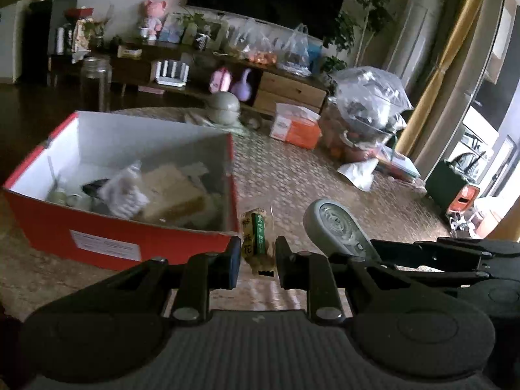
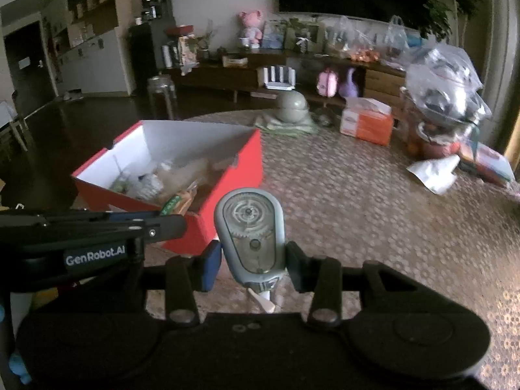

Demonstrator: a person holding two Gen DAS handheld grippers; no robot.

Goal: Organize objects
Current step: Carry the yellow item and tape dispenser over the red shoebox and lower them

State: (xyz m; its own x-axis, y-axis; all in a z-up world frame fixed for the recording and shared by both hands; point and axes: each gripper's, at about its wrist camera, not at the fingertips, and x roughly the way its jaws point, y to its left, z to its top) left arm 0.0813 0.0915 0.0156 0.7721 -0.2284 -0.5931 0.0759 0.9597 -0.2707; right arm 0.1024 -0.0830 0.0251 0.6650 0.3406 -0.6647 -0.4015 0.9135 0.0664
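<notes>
Holding both items: my left tongs (image 1: pixel 256 260) clamp a soft, crinkly snack packet (image 1: pixel 255 240); right tongs (image 2: pixel 253 260) clamp a rigid, light grey correction-tape dispenser (image 2: pixel 249 234) at its waist.

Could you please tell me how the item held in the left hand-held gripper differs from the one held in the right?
The left hand-held gripper holds a small snack packet: soft, yellowish, with a green label. The right hand-held gripper holds a correction tape dispenser: rigid, grey, with gears visible through its clear face. The packet looks slimmer; the dispenser is broader and rounded. Both stand roughly upright, near the red box.
</notes>
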